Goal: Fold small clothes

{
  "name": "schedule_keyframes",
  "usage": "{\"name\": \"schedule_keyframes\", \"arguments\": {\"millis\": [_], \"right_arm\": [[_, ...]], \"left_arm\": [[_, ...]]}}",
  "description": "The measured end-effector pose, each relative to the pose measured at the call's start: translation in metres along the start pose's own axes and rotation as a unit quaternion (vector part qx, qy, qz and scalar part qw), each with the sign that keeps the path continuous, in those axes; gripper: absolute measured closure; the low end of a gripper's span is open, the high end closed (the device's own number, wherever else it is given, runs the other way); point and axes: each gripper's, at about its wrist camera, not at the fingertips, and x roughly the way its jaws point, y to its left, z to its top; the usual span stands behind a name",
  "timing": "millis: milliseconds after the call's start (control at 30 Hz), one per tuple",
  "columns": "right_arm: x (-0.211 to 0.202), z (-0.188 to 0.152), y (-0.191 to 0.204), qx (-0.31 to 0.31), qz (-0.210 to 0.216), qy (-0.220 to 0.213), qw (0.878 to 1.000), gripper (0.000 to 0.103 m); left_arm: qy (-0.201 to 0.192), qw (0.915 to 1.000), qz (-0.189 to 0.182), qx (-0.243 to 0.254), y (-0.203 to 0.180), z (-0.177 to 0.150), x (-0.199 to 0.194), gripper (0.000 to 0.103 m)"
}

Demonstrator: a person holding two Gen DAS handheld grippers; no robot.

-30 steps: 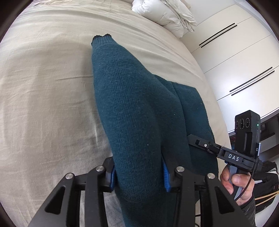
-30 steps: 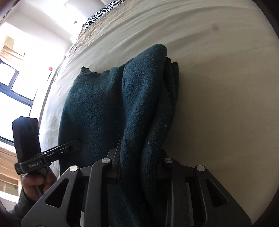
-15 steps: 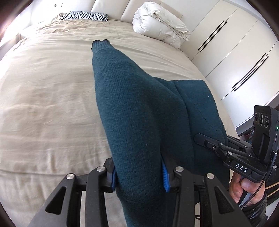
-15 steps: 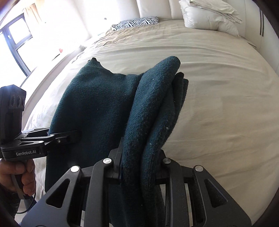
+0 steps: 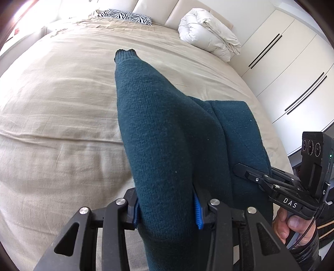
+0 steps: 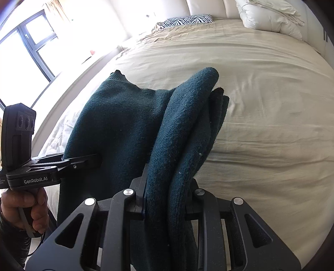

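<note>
A dark teal knitted sweater (image 5: 167, 133) hangs between both grippers above the beige bed (image 5: 58, 108). My left gripper (image 5: 166, 206) is shut on a thick fold of it, blue pads pressing both sides, and a ribbed cuff (image 5: 125, 54) points away toward the headboard. In the right wrist view the sweater (image 6: 125, 129) drapes leftward, and my right gripper (image 6: 167, 200) is shut on a bunched, doubled edge of it. The right gripper (image 5: 250, 177) also shows at the left view's right edge, a hand (image 5: 292, 225) on its handle. The left gripper (image 6: 91, 159) reaches in at that view's left.
A white rolled duvet (image 5: 208, 35) and a zebra-print pillow (image 5: 127, 16) lie at the head of the bed. White wardrobe doors (image 5: 292, 68) stand along the right side. A window (image 6: 25, 52) is on the left past the bed's edge.
Both grippers have carried the sweater back along the bed and a little up. The headboard, pillow and window have come into view. Both grips are unchanged.
</note>
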Motion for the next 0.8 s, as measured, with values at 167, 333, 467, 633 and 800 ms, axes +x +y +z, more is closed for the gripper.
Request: {"name": "schedule_keyframes", "arguments": {"millis": [167,333,467,633,800], "right_arm": [[0.012,-0.017,-0.002,0.018,0.005,0.008,1.000,0.082],[0.036,-0.033,-0.047,0.074,0.037,0.026,0.996,0.080],[0.045,-0.054,-0.081,0.153,0.100,0.025,0.983,0.061],[0.038,-0.063,-0.103,0.203,0.117,0.010,0.972,0.053],[0.000,-0.062,-0.105,0.196,0.085,-0.013,0.977,0.052]], "left_arm": [[0.014,0.9999,-0.001,0.001,0.006,-0.008,0.023,0.062],[0.018,0.9996,-0.010,-0.021,0.019,-0.018,0.041,0.054],[0.013,0.9995,-0.020,-0.023,0.024,-0.022,0.042,0.049],[0.002,0.9990,-0.021,-0.040,0.036,-0.033,0.029,0.047],[-0.045,0.9981,0.018,-0.037,0.024,-0.038,-0.008,0.049]]}}
